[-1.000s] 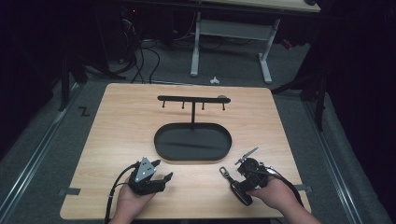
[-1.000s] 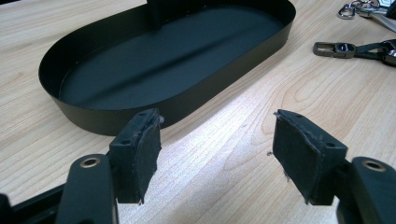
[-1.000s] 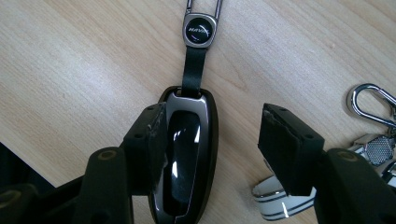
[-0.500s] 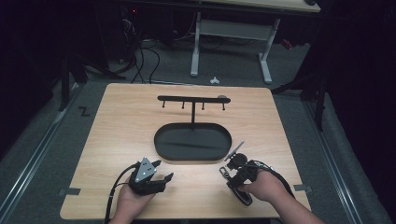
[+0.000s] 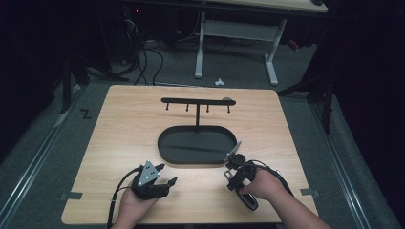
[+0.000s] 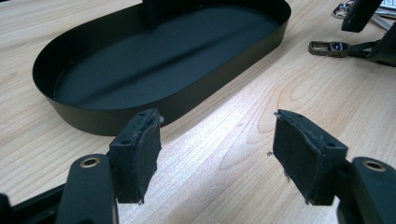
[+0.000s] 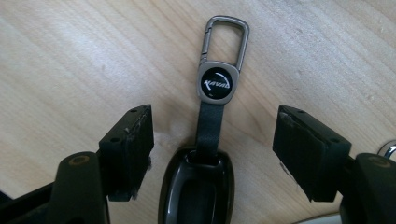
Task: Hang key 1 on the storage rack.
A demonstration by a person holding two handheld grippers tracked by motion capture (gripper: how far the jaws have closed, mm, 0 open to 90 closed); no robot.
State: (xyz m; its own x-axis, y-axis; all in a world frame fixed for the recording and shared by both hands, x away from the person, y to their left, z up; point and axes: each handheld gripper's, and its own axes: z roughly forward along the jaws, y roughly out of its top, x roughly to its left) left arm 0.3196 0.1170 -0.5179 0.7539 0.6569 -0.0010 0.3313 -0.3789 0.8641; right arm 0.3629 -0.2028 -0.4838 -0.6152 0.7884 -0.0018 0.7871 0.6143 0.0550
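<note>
A black key fob [image 7: 198, 193] lies on the wooden table [image 5: 119, 138] with a strap and a grey carabiner [image 7: 223, 44] pointing away from it. My right gripper [image 7: 212, 140] hangs over it, open, one jaw on each side of the strap and touching nothing. In the high view the right gripper [image 5: 233, 177] sits just off the near right end of the black oval tray [image 5: 191, 143]. My left gripper [image 5: 167, 174] rests open at the table's near edge, aimed at the tray [image 6: 154, 60]. The carabiner [image 6: 329, 46] lies on the wood right of the tray.
A black T-shaped rack [image 5: 197, 101] with small hooks stands at the tray's far side. Bare wood spreads to the left and far side of the tray. Beyond the table are floor cables and the white legs of another table [image 5: 200, 52].
My right gripper has moved left and a little toward the tray, coming over the key fob. The left gripper has stayed where it was.
</note>
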